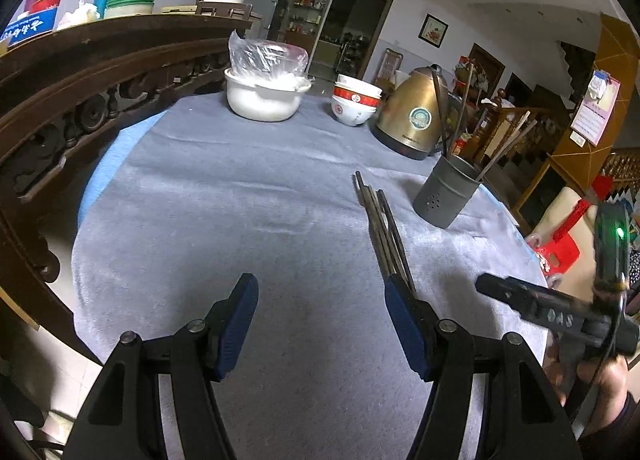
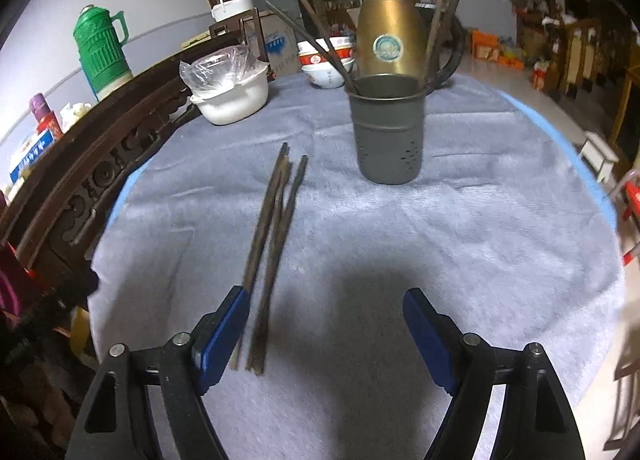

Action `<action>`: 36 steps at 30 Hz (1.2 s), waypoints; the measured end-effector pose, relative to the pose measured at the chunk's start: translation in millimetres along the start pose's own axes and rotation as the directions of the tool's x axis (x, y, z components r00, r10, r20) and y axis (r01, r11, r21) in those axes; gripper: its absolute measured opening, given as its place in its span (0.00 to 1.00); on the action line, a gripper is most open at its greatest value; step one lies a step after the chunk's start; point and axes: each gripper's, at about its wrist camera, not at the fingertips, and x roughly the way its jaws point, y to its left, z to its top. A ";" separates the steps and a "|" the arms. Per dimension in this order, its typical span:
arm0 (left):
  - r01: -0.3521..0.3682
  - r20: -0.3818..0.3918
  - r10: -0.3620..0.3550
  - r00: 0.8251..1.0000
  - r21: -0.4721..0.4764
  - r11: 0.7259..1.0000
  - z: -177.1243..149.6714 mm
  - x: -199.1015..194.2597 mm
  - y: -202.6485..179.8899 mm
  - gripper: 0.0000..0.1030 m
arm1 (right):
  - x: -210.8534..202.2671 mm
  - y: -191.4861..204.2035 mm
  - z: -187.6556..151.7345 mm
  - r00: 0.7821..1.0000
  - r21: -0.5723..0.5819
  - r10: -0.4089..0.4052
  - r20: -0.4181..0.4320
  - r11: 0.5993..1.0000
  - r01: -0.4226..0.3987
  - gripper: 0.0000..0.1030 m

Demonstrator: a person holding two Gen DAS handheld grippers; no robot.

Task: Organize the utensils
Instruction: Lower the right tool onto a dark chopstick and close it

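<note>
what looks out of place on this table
A loose bundle of chopsticks lies flat on the grey cloth, while others stand upright in the grey holder nearby. The loose ones are slightly splayed at their far ends. Nothing looks spilled or damaged.

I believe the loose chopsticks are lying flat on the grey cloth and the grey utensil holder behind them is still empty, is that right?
Not quite: the grey utensil holder is not empty. The right wrist view shows several chopsticks already standing in it, leaning out over its rim. The rest holds: the loose chopsticks lie flat on the grey cloth, in front of the holder.
</note>
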 end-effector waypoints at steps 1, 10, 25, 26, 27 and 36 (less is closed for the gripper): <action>0.001 -0.003 -0.001 1.000 -0.001 1.000 -0.4 1.1 0.3 0.65 | 7.3 0.0 6.7 1.000 0.010 0.017 -0.016 1.000 -0.017 0.79; -0.006 -0.017 0.005 1.000 -0.026 1.000 -3.7 4.3 12.6 0.65 | 75.1 4.0 51.7 0.986 0.074 0.068 -0.152 0.996 -0.057 0.44; 0.006 -0.038 -0.008 0.999 -0.060 0.998 -1.0 13.3 24.2 0.65 | 118.1 12.6 67.5 0.962 0.095 0.067 -0.265 0.995 -0.043 0.07; 0.005 -0.042 -0.007 0.999 -0.054 0.999 0.0 15.0 22.5 0.65 | 115.2 10.0 66.7 0.962 0.087 0.060 -0.265 0.995 -0.038 0.07; 0.004 -0.048 -0.006 0.999 -0.047 0.999 2.4 17.4 19.8 0.65 | 112.7 6.6 65.2 0.961 0.083 0.054 -0.270 0.996 -0.033 0.07; 0.011 -0.242 0.000 0.970 0.046 0.999 36.3 88.2 -36.6 0.65 | 105.4 -26.6 51.4 0.957 0.116 0.067 -0.283 0.993 -0.035 0.07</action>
